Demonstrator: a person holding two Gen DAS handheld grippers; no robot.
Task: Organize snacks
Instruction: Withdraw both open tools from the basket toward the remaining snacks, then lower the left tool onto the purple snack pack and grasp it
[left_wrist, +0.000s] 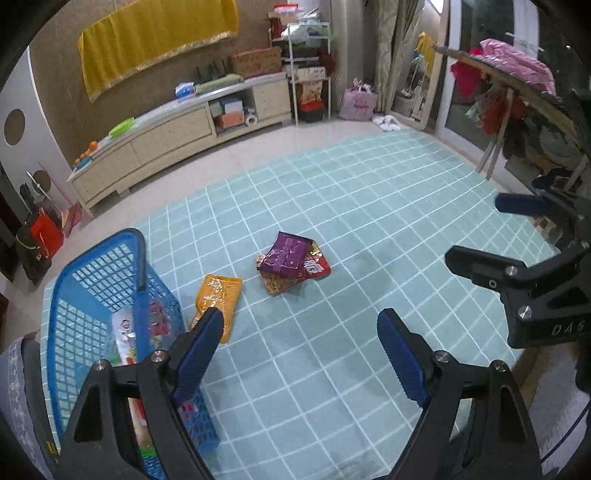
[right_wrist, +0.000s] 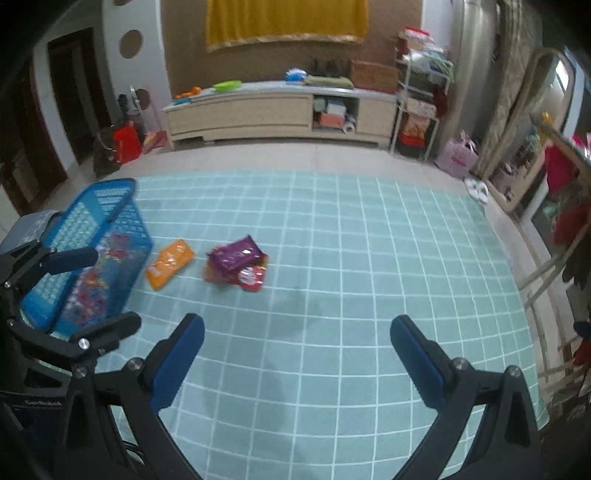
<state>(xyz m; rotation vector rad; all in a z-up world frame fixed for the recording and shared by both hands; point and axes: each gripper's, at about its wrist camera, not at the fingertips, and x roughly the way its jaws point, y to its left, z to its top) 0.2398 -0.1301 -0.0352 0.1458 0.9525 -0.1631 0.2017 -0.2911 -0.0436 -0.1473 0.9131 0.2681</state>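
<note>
A blue plastic basket (left_wrist: 96, 274) stands on the teal grid rug at the left and holds several snack packs; it also shows in the right wrist view (right_wrist: 110, 206). An orange snack bag (left_wrist: 218, 300) lies beside it, also seen in the right wrist view (right_wrist: 170, 263). A small pile with a purple pack (left_wrist: 288, 254) on top and a red pack (left_wrist: 316, 267) under it lies mid-rug, and shows in the right wrist view (right_wrist: 236, 254). My left gripper (left_wrist: 300, 325) is open and empty, above the rug near the basket. My right gripper (right_wrist: 297, 332) is open and empty.
The teal grid rug (left_wrist: 388, 236) covers the floor. A long cream TV cabinet (right_wrist: 280, 110) stands along the far wall, a white shelf rack (right_wrist: 417, 107) at its right. A mirror and clothes rack (right_wrist: 546, 177) are at the right. Red bags (right_wrist: 125, 142) sit at the left.
</note>
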